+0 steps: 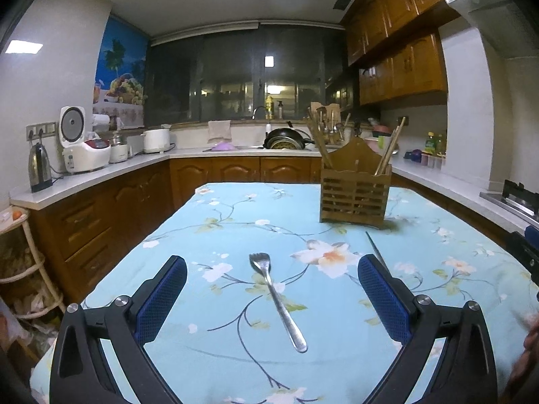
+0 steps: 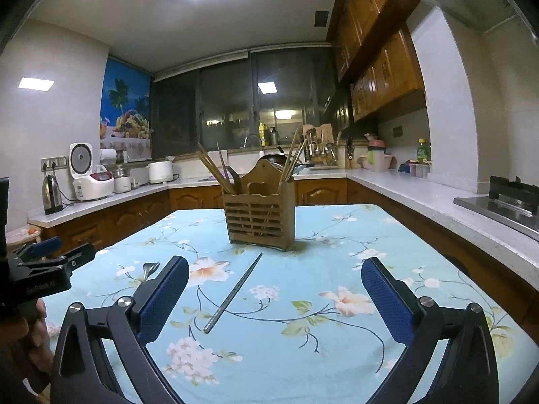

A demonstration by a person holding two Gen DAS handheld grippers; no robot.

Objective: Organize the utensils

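A metal fork (image 1: 278, 298) lies on the flowered blue tablecloth (image 1: 235, 222), tines away from me, between the open fingers of my left gripper (image 1: 272, 267). A single metal chopstick (image 2: 234, 293) lies between the open fingers of my right gripper (image 2: 274, 269); its tip also shows in the left wrist view (image 1: 375, 245). A wooden slatted utensil holder (image 2: 259, 217) with wooden chopsticks stands at the far middle of the table; it also shows in the left wrist view (image 1: 353, 195). Both grippers are empty. The fork's tines (image 2: 150, 267) peek out left of my right gripper.
The left gripper's body (image 2: 40, 269) shows at the left edge of the right wrist view. Kitchen counters (image 1: 101, 171) with a kettle, rice cookers and a sink ring the table. A gas stove (image 2: 505, 202) sits on the right counter.
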